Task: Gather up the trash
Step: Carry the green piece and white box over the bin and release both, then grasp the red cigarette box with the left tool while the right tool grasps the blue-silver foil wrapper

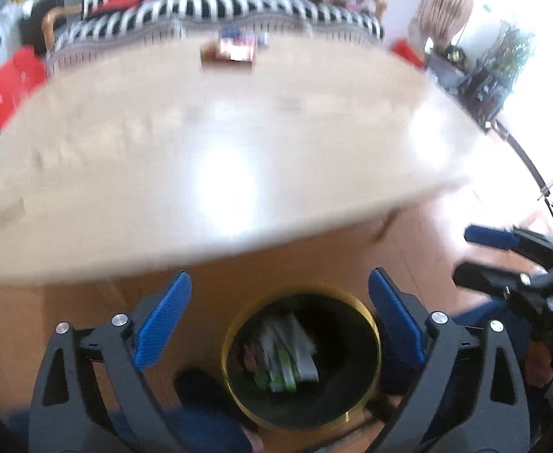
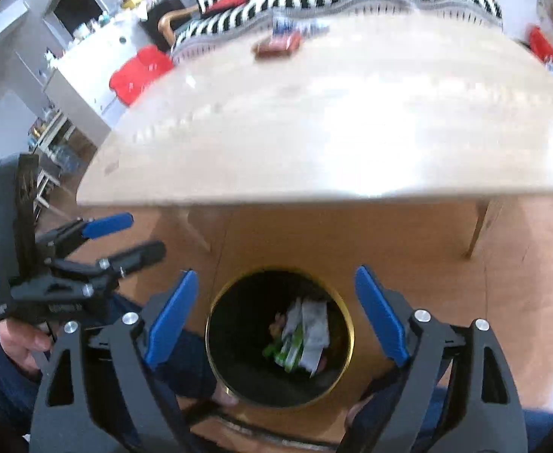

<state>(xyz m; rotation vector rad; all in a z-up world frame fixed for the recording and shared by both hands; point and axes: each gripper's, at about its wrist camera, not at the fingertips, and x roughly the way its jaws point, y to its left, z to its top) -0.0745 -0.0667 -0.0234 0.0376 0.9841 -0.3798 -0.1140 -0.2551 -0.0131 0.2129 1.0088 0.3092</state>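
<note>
A round black bin with a gold rim stands on the floor below the table's near edge; it also shows in the right wrist view. White and green wrappers lie inside it, seen too in the right wrist view. My left gripper is open and empty above the bin. My right gripper is open and empty above the bin too. The right gripper shows at the right of the left view. The left gripper shows at the left of the right view.
A light wooden table fills the upper half of both views. A small red and brown packet lies at its far edge, also in the right view. A striped sofa stands behind. A table leg is at right.
</note>
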